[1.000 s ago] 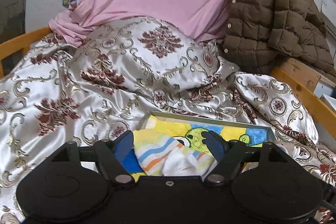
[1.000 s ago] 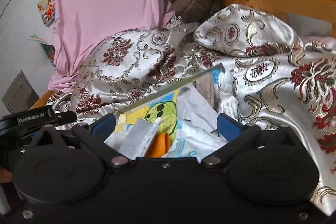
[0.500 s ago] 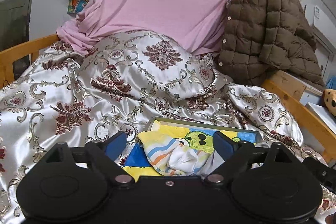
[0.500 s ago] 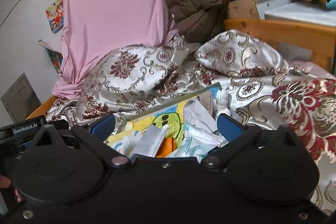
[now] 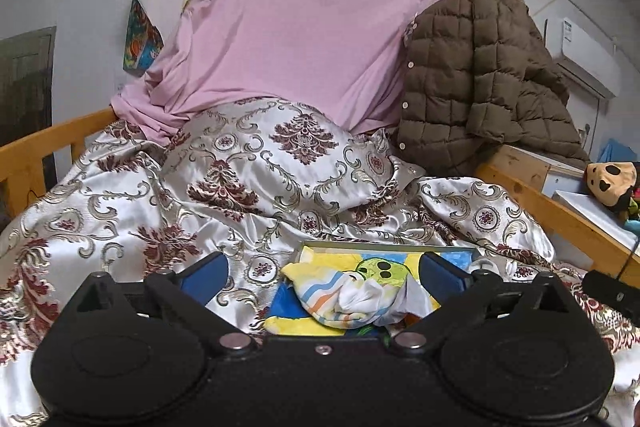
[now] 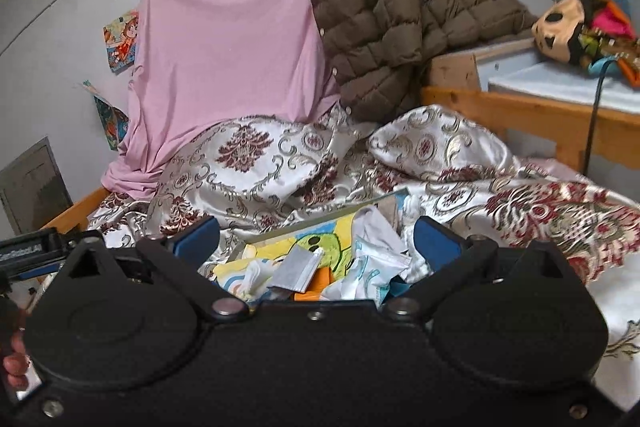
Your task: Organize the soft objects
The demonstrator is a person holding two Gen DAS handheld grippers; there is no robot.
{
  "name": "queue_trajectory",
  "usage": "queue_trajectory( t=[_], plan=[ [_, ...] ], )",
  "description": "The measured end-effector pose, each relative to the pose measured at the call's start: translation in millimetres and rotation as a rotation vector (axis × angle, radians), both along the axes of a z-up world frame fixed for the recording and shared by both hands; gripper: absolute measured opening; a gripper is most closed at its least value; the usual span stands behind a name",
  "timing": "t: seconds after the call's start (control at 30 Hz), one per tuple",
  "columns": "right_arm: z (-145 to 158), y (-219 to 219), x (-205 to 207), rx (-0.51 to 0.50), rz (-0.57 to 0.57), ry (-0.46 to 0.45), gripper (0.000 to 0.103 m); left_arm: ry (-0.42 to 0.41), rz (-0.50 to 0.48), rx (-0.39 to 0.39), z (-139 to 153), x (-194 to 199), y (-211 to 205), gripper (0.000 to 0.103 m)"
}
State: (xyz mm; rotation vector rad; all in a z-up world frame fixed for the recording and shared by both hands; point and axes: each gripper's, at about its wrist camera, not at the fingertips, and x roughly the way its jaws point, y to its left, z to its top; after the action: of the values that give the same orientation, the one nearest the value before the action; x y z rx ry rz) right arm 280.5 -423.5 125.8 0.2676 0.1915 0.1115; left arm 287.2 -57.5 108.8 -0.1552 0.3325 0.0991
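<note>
A cartoon-printed tray (image 5: 384, 248) lies on the satin bedspread (image 5: 120, 227). On it sits a striped yellow cloth bundle (image 5: 340, 293), also in the right wrist view (image 6: 248, 275) beside a grey folded piece (image 6: 296, 265) and a white printed cloth (image 6: 372, 267). My left gripper (image 5: 322, 277) is open and empty, held above and short of the striped bundle. My right gripper (image 6: 318, 241) is open and empty above the tray (image 6: 320, 215).
A patterned pillow (image 5: 288, 155) lies behind the tray. A pink sheet (image 5: 312, 39) hangs on the wall. A brown quilted jacket (image 5: 480, 91) is piled at the right. Wooden bed rails (image 5: 560, 223) run along both sides. A plush toy (image 6: 560, 27) rests on a side shelf.
My left gripper opened, let go of the striped bundle and pulled back and up. My right gripper also pulled back and up, staying open.
</note>
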Motion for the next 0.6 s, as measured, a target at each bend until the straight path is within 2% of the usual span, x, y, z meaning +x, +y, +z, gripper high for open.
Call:
queue_trajectory(
  t=[0.13, 0.33, 0.6],
  plan=[
    [-1, 3, -26, -0.018, -0.01, -0.022, 0.102, -0.01, -0.005, 0.022, -4, -22, 6, 0.102],
    [-9, 19, -55, -0.074, -0.029, -0.019, 0.102, -0.014, -0.014, 0.014, -17, -54, 14, 0.102],
    [-27, 40, -94, -0.142, -0.041, -0.022, 0.102, 0.039, -0.021, -0.022, -40, -95, 22, 0.102]
  ],
)
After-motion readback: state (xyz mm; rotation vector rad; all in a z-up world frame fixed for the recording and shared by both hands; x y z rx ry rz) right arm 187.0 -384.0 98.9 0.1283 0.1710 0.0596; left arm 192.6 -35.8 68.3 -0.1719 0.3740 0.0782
